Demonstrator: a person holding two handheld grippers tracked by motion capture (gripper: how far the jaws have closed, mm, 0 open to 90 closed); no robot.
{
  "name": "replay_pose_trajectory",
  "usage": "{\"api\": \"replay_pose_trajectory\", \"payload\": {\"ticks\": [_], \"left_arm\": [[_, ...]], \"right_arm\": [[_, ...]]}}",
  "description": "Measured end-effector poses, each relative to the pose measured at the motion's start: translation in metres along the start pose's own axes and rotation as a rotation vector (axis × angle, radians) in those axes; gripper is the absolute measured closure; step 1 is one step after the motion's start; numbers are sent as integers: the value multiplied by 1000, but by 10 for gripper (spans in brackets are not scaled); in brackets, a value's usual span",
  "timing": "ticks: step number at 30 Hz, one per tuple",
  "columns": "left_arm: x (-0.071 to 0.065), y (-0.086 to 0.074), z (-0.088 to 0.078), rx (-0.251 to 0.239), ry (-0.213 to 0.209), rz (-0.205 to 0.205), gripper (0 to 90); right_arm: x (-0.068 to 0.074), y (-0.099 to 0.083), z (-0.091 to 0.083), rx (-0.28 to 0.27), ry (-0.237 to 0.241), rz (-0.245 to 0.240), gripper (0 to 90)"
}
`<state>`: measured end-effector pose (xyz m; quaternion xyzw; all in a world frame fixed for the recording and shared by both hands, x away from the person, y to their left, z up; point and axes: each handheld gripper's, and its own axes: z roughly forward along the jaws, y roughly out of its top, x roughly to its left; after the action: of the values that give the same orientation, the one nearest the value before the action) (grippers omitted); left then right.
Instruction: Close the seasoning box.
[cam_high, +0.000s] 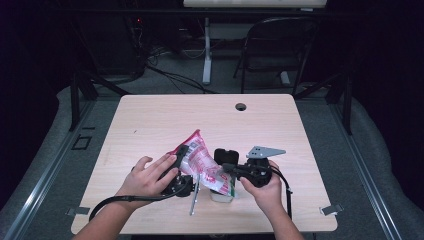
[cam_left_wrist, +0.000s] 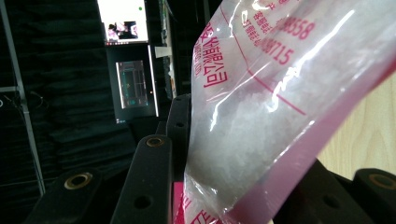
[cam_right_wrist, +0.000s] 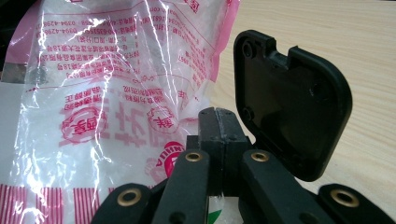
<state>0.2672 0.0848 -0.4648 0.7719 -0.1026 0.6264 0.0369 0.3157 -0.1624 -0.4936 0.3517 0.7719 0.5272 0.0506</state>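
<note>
While both grippers meet at one pink-printed plastic bag (cam_high: 200, 160), its long axis runs from upper left down to lower right in the high view.

From the left of that frame, the left gripper (cam_high: 181, 156) pinches the bag's upper-left part; in the left gripper view the film (cam_left_wrist: 261, 116), with a white granular filling, passes between its partly closed jaws. At centre, the bag's lower end hangs over a small white container (cam_high: 221, 192), with a metal utensil (cam_high: 194, 196) lying on the wooden table (cam_high: 150, 120) just left of it. Rightward, the right gripper (cam_high: 227, 167) has its jaws pressed together on the bag's lower edge, beside a black flip lid (cam_right_wrist: 292, 102) standing open. Both hands are about equally near.
</note>
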Motion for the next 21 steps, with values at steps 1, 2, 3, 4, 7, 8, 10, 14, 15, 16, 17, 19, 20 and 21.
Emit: {"api": "replay_pose_trajectory", "payload": {"ticks": [1,2,3,4,7,8,10,14,15,16,17,19,20,21], "left_arm": [[0,0,0,-1,0,-2,708],[0,0,0,-1,1,-2,709],[0,0,0,-2,4,-3,709],[0,0,0,1,-6,-11,709],[0,0,0,1,-6,-10,709],[0,0,0,0,-5,-10,709],[0,0,0,0,-5,-9,709],[1,1,0,-2,-2,-8,709],[1,1,0,-1,-3,-7,709],[1,1,0,-4,6,-2,709],[1,1,0,-4,4,-3,709],[2,1,0,-4,5,-4,709],[2,1,0,-5,5,-4,709],[2,1,-1,-5,5,-5,710]], "right_arm": [[0,0,0,-3,0,2,900],[0,0,0,-6,3,4,900],[0,0,0,-5,3,4,900],[0,0,0,-4,3,3,900],[1,0,0,-6,4,5,900],[0,0,0,-6,5,5,900],[0,0,0,-5,3,5,900],[0,0,0,-7,3,5,900],[0,0,0,-9,2,7,900],[0,0,0,-9,2,7,900],[0,0,0,-10,2,7,900],[0,0,0,-11,4,8,900],[0,0,0,-15,4,12,900],[0,0,0,-16,4,12,900]]}}
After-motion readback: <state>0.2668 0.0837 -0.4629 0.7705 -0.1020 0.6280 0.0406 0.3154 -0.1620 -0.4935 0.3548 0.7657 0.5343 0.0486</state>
